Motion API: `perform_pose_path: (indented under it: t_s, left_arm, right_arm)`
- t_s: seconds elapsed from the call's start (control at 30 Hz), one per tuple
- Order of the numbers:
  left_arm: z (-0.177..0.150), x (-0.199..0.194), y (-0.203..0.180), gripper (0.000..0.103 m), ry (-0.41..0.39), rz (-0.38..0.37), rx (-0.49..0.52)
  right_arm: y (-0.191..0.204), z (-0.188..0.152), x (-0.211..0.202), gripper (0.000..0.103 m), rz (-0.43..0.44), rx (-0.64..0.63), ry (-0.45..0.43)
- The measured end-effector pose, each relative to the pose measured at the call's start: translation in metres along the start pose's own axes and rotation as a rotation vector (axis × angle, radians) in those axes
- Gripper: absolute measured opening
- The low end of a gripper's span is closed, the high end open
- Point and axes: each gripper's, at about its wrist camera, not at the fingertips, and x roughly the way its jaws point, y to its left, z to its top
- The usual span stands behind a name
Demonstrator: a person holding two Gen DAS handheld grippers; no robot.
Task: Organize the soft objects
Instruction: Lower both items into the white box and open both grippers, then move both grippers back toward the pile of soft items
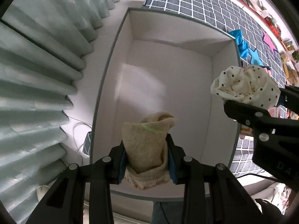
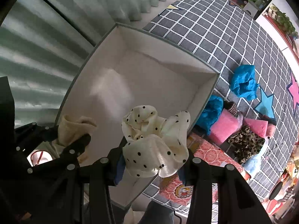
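From the left wrist, the left tool (image 1: 147, 160) points down over a white box (image 1: 186, 78), its jaws drawn close and pinching a folded beige knit cloth (image 1: 147, 141) between the blue pads. The cloth stands up out of the jaws, above the box's near end. The box floor beneath shows bare. At the right edge the right tool (image 1: 250, 102) hangs over the box's right wall, gripping a bunched cream cloth with black dots (image 1: 244, 85). Pale pleated curtains (image 1: 41, 78) fill the left side; a grey checked rug (image 1: 214, 9) lies beyond the box, with a blue crumpled cloth (image 1: 241, 41) on it just past the far right corner.

From the right wrist, the right tool (image 2: 153, 162) is narrowly parted and clamped on the dotted cloth (image 2: 155, 140), held over the near right wall of the box (image 2: 168, 78). The left tool (image 2: 72, 140) shows at the left with the beige cloth (image 2: 72, 128) in its jaws, over the box's left rim. On the rug (image 2: 224, 28) right of the box lie blue cloths (image 2: 243, 82), pink cushions (image 2: 224, 125) and a leopard-print piece (image 2: 244, 141), well apart from both tools.
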Motion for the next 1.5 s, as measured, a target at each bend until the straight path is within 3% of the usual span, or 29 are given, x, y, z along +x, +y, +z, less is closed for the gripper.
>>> perform_pose_path:
  t_s: [0.33,0.4,0.43,0.47,0.53,0.7,0.77,0.83,0.87,0.9,0.93,1.03,1.17,1.27,1.5]
  left_arm:
    - [-0.004,0.006,0.002,0.040,0.024,-0.003,-0.006]
    - [-0.004,0.007,0.002,0.047,0.033,-0.007,-0.012]
    - [-0.004,0.006,0.003,0.055,0.033,-0.003,-0.016]
    - [-0.003,0.006,0.003,0.059,0.034,0.002,-0.019]
    - [-0.003,0.005,0.003,0.072,0.031,0.009,-0.022]
    - [-0.004,0.001,0.000,0.080,0.010,-0.018,0.004]
    - [-0.004,0.001,0.000,0.085,0.009,-0.027,-0.002]
    - [-0.001,0.000,0.001,0.089,0.013,-0.021,-0.009]
    - [0.000,-0.001,0.002,0.090,0.011,-0.019,-0.013]
    - [0.002,-0.002,0.002,0.091,0.007,-0.023,-0.020]
    - [0.003,-0.003,0.003,0.092,0.003,-0.034,-0.027]
    - [0.011,-0.011,0.008,0.103,-0.018,-0.094,-0.064]
    - [0.028,-0.028,0.013,0.103,-0.045,-0.207,-0.089]
    - [0.040,-0.040,0.014,0.103,-0.049,-0.258,-0.104]
    - [0.061,-0.061,-0.033,0.103,-0.073,-0.245,-0.009]
  right_arm:
    - [0.000,-0.002,0.005,0.047,0.037,0.000,0.018]
    - [0.001,-0.002,0.006,0.047,0.043,-0.007,0.018]
    - [0.002,-0.002,0.006,0.051,0.053,-0.011,0.018]
    - [0.003,-0.002,0.005,0.062,0.058,-0.011,0.016]
    - [0.003,-0.002,0.003,0.068,0.066,-0.006,0.000]
    - [-0.001,-0.002,-0.004,0.069,0.058,0.007,-0.021]
    - [-0.006,-0.003,-0.011,0.078,0.061,0.029,-0.052]
    - [-0.011,-0.005,-0.022,0.080,0.062,0.054,-0.098]
    - [-0.014,-0.005,-0.029,0.092,0.043,0.070,-0.127]
    - [-0.020,-0.007,-0.037,0.101,0.020,0.092,-0.157]
    - [-0.025,-0.009,-0.043,0.103,0.027,0.107,-0.182]
    - [-0.050,-0.016,-0.065,0.103,0.057,0.202,-0.243]
    - [-0.093,-0.035,-0.078,0.103,0.005,0.339,-0.274]
    - [-0.133,-0.058,-0.075,0.103,-0.017,0.460,-0.255]
    - [-0.217,-0.136,-0.054,0.103,-0.029,0.733,-0.174]
